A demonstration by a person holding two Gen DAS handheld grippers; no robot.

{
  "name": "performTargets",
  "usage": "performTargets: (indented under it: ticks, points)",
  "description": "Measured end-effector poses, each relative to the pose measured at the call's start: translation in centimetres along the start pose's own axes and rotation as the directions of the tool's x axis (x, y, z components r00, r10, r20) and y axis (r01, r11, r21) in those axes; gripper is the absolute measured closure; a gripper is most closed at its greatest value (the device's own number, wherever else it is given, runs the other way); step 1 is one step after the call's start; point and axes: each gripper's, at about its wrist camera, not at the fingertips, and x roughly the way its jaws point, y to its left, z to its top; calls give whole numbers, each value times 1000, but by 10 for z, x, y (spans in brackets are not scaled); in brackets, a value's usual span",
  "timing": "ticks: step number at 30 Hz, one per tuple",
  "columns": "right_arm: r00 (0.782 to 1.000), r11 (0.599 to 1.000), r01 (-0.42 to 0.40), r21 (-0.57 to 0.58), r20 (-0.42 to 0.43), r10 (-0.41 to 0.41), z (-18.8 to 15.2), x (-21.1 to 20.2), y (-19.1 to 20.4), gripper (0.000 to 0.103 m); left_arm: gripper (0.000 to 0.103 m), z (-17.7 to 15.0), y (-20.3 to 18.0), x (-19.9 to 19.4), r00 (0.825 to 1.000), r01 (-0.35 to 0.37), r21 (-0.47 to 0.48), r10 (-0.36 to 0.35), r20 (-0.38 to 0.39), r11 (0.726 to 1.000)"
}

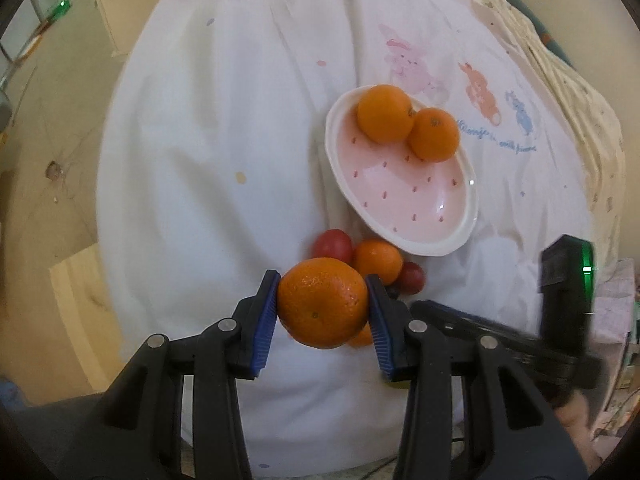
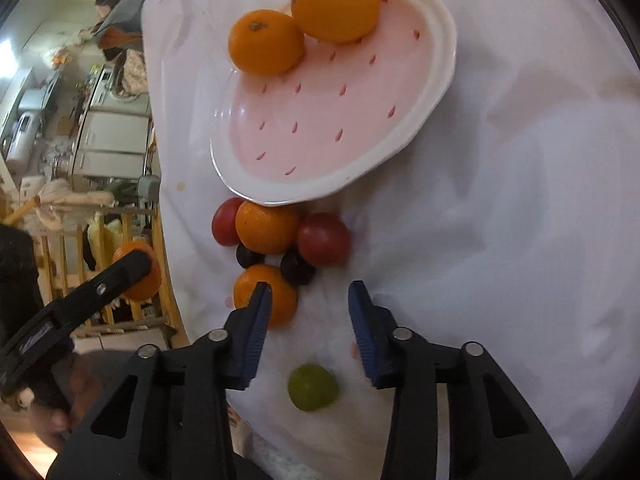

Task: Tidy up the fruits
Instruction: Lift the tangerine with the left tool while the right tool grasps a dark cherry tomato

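Left gripper (image 1: 322, 307) clamped on an orange (image 1: 323, 303), lifted above the white cloth (image 1: 208, 152). Right gripper (image 2: 310, 312) unclenched, nothing between the pads, a green grape (image 2: 313, 387) below. Ahead: heaped oranges, red and dark fruits (image 2: 276, 248). Beyond: pink plate (image 2: 436, 80) holding two oranges (image 2: 300, 20).

Oranges: five. Two on plate (image 2: 436, 80), upper centre of right wrist view (image 2: 266, 42) (image 2: 335, 3); two below plate (image 2: 267, 229) (image 2: 280, 296); one at left edge (image 2: 140, 276). Red tomatoes: two (image 2: 225, 222) (image 2: 323, 239). Dark plums: two (image 2: 248, 257) (image 2: 297, 267). Green fruit: one, lower centre (image 2: 313, 387). Plate: one.
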Motion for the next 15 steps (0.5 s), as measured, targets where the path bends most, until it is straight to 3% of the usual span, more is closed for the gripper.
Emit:
performTargets:
  ticks: [15]
  points:
    - [998, 997, 66, 27, 24, -66, 9, 24, 10, 73, 65, 1, -2, -3, 1000, 23, -4, -23, 6, 1000]
